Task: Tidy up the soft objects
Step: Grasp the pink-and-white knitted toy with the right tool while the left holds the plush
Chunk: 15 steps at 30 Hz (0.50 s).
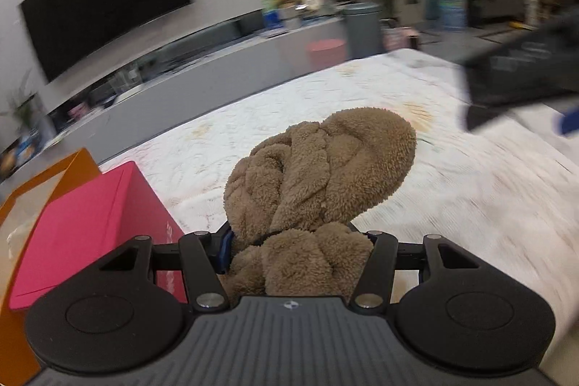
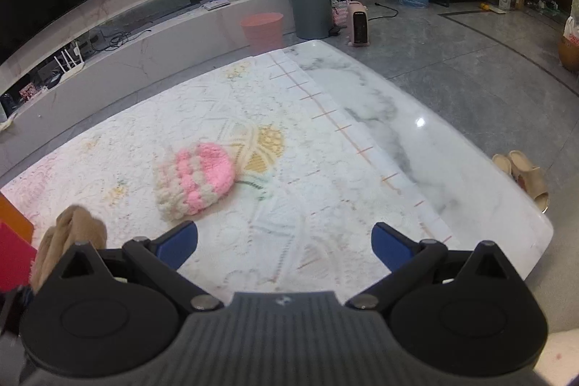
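Observation:
My left gripper (image 1: 293, 241) is shut on a brown fleece soft thing (image 1: 318, 176), which bulges up and forward out of the jaws and hides the fingertips. Only the left blue pad (image 1: 226, 250) peeks out. The same brown fleece (image 2: 68, 234) shows at the lower left of the right wrist view. A pink and cream knitted hat (image 2: 195, 179) lies on the lace cloth (image 2: 307, 198), just ahead and left of my right gripper (image 2: 284, 241). That gripper is open, with nothing between its blue pads. It also appears blurred as the right gripper (image 1: 524, 75) at the upper right of the left wrist view.
A pink box (image 1: 90, 227) and an orange box (image 1: 36, 190) stand at the table's left. Bare marble tabletop (image 2: 434, 151) runs along the right, its edge dropping to the floor, where slippers (image 2: 524, 176) lie. A TV bench, bins and plants are beyond.

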Tool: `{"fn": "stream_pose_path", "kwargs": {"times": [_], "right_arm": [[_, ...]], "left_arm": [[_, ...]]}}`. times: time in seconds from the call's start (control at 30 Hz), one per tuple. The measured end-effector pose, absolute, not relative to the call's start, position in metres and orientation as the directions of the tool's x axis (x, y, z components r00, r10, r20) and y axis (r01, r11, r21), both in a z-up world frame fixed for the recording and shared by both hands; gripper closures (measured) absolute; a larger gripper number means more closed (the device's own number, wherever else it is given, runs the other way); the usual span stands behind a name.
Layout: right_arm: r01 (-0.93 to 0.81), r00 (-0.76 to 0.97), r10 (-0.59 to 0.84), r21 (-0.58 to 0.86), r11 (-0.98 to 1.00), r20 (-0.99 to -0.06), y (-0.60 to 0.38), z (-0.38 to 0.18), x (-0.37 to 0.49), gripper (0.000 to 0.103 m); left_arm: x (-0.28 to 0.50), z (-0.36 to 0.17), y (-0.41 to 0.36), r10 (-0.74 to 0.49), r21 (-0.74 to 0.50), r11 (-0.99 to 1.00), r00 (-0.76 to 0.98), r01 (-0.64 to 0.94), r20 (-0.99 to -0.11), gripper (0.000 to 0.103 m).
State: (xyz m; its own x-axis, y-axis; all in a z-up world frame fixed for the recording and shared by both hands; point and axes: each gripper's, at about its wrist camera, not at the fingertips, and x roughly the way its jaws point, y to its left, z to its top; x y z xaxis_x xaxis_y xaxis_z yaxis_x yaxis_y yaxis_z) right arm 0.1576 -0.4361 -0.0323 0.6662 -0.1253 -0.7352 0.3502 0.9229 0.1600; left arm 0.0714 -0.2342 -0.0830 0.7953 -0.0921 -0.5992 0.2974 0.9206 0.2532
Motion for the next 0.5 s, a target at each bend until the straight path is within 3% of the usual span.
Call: {"fn": "stream_pose_path", "kwargs": {"times": [0.2, 0.5], "right_arm": [[0.294, 0.646, -0.061, 0.174, 0.94, -0.761, -0.408, -0.041, 0.168, 0.003], [0.172, 0.578, -0.08, 0.026, 0.985, -0.812, -0.363, -0.073, 0.193, 0.003]], "left_arm": [[0.052, -0.089, -0.199, -0.185, 0.207, 0.902, 0.772, 0.379, -0.608, 0.04], [0.064, -0.124, -0.175, -0.207, 0.177, 0.896, 0.735, 0.408, -0.646, 0.04]]}}
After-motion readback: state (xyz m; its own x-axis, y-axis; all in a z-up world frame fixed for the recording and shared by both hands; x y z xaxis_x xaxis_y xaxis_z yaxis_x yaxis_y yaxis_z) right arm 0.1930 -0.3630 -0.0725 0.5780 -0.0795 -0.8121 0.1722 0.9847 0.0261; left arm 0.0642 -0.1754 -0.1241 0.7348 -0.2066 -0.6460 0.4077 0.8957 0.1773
